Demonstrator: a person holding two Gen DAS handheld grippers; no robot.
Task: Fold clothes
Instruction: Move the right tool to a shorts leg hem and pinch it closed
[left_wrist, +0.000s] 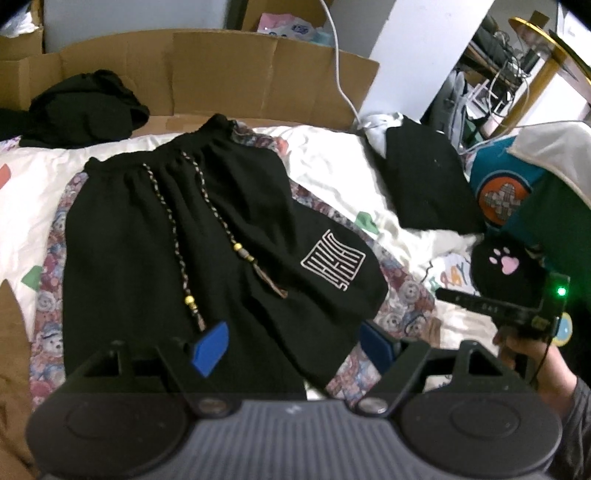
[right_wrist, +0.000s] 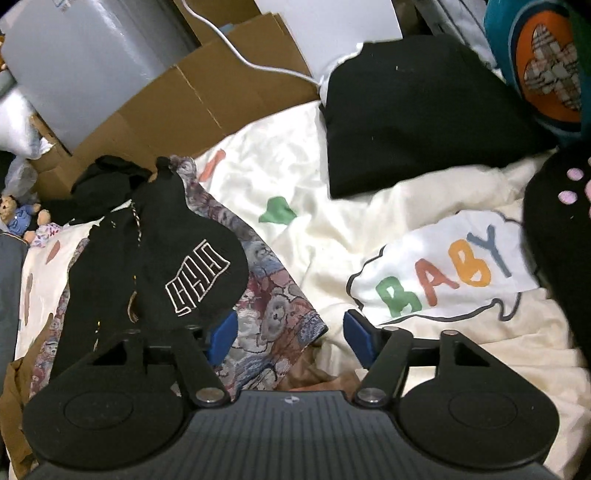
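Observation:
Black shorts (left_wrist: 207, 236) with braided drawstrings and a white square logo lie flat on a teddy-bear print cloth (left_wrist: 402, 295) on the bed. My left gripper (left_wrist: 295, 347) hovers open over the shorts' near hem, blue pads on either side of the right leg. In the right wrist view the same shorts (right_wrist: 155, 258) lie to the left. My right gripper (right_wrist: 290, 336) stands open above the bear-print cloth's corner (right_wrist: 273, 317), holding nothing. The right gripper's body and the hand (left_wrist: 524, 347) holding it show at the right edge of the left wrist view.
A folded black garment (right_wrist: 417, 122) lies at the back right, a crumpled black one (left_wrist: 85, 107) at the back left. Cardboard (left_wrist: 229, 70) lines the far side. A black paw-print item (right_wrist: 557, 240) and a teal cushion (right_wrist: 543, 62) sit on the right of the cream bedsheet (right_wrist: 332, 221).

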